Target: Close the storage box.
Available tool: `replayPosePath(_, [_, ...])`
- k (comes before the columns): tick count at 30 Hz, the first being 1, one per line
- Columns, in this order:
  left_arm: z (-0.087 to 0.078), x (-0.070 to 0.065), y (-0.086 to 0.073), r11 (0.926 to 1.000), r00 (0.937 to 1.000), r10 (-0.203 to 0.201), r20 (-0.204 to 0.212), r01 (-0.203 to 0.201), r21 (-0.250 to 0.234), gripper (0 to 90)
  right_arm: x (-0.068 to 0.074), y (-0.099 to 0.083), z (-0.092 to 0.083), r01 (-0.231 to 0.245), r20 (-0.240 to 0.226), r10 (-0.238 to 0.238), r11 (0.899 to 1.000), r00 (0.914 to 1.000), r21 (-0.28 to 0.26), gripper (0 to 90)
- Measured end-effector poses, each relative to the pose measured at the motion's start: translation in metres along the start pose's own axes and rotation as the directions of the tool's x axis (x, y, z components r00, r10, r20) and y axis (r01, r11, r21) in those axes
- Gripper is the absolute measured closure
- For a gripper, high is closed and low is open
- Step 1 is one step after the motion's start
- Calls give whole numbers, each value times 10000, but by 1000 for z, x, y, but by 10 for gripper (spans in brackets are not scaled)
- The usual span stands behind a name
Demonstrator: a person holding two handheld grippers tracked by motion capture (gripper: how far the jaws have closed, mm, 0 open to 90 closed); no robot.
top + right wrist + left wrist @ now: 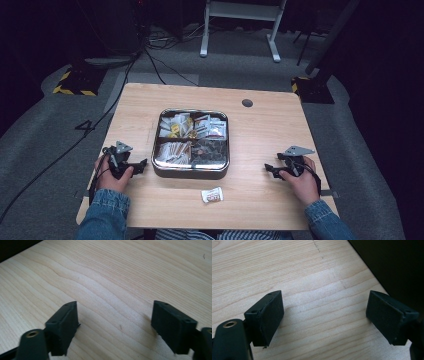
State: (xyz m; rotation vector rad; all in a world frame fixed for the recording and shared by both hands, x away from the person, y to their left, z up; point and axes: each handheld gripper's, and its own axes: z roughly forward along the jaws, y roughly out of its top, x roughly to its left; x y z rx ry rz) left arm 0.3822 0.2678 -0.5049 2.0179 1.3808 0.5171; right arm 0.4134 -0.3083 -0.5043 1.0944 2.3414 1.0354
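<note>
A square metal tray [190, 170] with four compartments of wrapped packets sits mid-table. A small white packet with red print [212, 195] lies loose on the wood in front of it. My left gripper [142, 166] rests on the table left of the tray, jaws wide apart over bare wood [324, 312], nothing between them. On the right side of the table my right gripper [270, 169] points toward the tray. Its jaws also stand wide over bare wood [115, 320], empty. A hand in a denim sleeve holds each gripper.
The light wooden table [260, 130] has a round cable hole [247, 103] at the back right. Cables [150, 55] and a white stand's legs [240, 30] are on the grey floor behind. The tray's dark wall [392, 262] looms at the upper right of the left gripper view.
</note>
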Motion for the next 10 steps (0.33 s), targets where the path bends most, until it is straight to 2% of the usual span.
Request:
replayPosePath(2, [0,0,0,10000,10000,-1,-4,1,16,151,0,0,1,-59,77,59,10000,10000,59,177])
replayPosePath(10, [0,0,0,10000,10000,23,-13,-23,20,150,-1,0,1,-78,22,77,10000,10000,49,170])
